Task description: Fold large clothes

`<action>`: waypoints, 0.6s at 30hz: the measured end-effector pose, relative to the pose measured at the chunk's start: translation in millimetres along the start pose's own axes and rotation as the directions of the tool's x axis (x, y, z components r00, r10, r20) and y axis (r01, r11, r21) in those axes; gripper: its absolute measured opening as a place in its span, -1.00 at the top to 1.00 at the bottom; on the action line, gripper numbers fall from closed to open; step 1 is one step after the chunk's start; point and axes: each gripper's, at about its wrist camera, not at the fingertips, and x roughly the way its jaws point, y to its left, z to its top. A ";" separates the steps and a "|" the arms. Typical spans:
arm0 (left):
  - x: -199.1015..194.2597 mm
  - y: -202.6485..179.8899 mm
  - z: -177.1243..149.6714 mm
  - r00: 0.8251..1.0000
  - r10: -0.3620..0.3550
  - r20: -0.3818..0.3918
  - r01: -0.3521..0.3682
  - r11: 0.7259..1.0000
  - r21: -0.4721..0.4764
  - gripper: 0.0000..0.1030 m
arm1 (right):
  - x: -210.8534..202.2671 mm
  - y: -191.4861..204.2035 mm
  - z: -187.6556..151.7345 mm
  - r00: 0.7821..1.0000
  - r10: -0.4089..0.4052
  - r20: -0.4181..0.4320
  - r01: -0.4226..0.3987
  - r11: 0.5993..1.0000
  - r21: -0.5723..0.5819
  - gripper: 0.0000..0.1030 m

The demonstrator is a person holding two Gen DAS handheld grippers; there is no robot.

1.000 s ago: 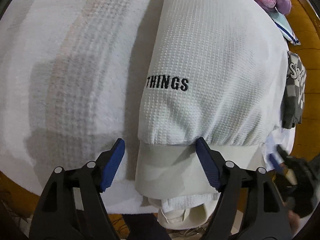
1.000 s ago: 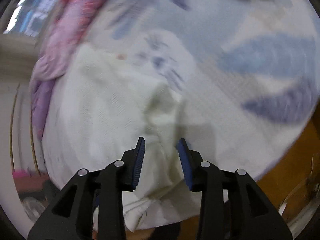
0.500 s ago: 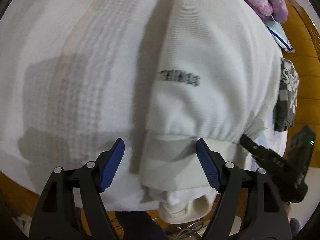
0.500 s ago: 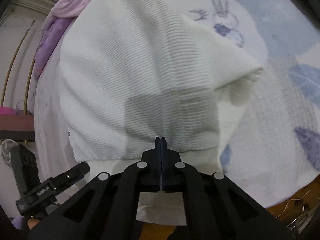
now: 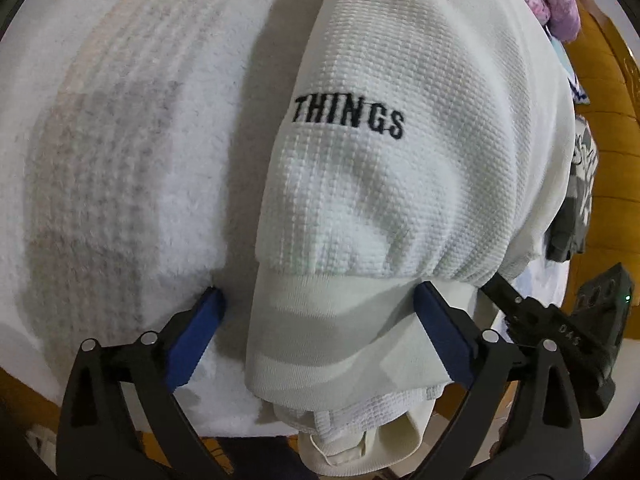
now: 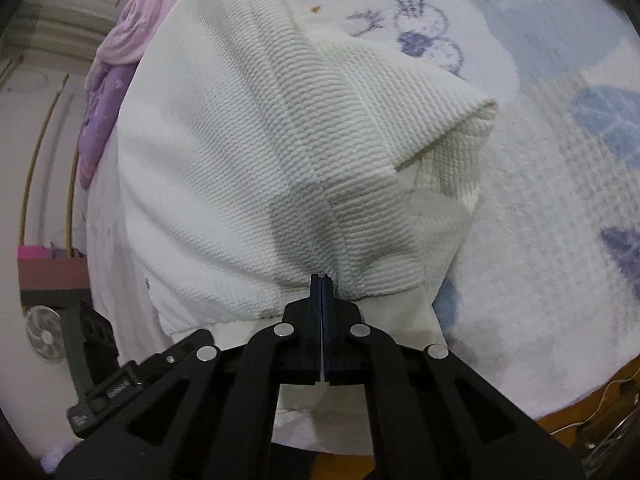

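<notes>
A white waffle-knit sweatshirt [image 5: 400, 180] with "THINGS" stitched in black lies folded on a fluffy white blanket [image 5: 120, 160]. Its ribbed hem faces me and hangs over the bed's near edge. My left gripper [image 5: 322, 334] straddles the hem's left part. Its jaws are still opening and the blue pads [image 5: 200, 332] do not press the cloth. At the hem's right part my right gripper [image 6: 322, 280] is shut on a pinch of the sweatshirt [image 6: 260, 140], and a crease runs up from its tips. In the left wrist view the right gripper [image 5: 496, 292] pokes in at the hem.
Pink and purple clothes [image 6: 112, 92] are piled at the far side of the bed. A grey patterned garment [image 5: 576, 208] lies to the right, near an orange wooden surface [image 5: 608, 80]. The blanket [image 6: 560, 200] has blue prints. A small fan [image 6: 46, 338] stands on the floor.
The right gripper's jaws closed, and it sank to the sweatshirt's hem. The left gripper's jaws spread wider and it moved closer to the hem.
</notes>
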 end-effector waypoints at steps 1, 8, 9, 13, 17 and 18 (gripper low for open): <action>3.6 -6.2 2.2 1.000 0.000 -0.003 0.000 1.000 -0.002 -0.77 | -1.6 -1.1 -0.7 1.000 0.012 0.002 -0.012 1.000 0.014 1.00; 0.9 -25.0 13.3 0.999 -0.024 -0.042 0.026 0.999 0.042 0.25 | -16.5 -11.8 -9.8 0.996 0.083 -0.012 -0.081 0.990 0.117 0.87; -3.2 -24.7 15.1 0.999 -0.034 -0.042 0.035 0.999 0.040 0.45 | -19.7 -13.8 -12.4 0.997 0.079 -0.025 -0.075 0.990 0.120 0.86; -24.2 -40.3 21.1 0.996 -0.080 -0.050 0.084 0.995 0.063 0.55 | -50.3 -33.9 -26.7 0.995 0.085 0.060 -0.096 0.971 0.218 0.15; -42.9 -55.6 27.7 0.991 -0.128 -0.047 0.131 0.989 0.074 0.55 | -56.1 -62.6 -43.1 0.987 0.119 0.112 -0.155 0.898 0.411 -0.39; -47.5 -61.4 30.8 0.989 -0.139 -0.042 0.142 0.987 0.075 0.55 | -51.4 -68.3 -47.9 0.983 0.148 0.109 -0.182 0.871 0.457 -0.39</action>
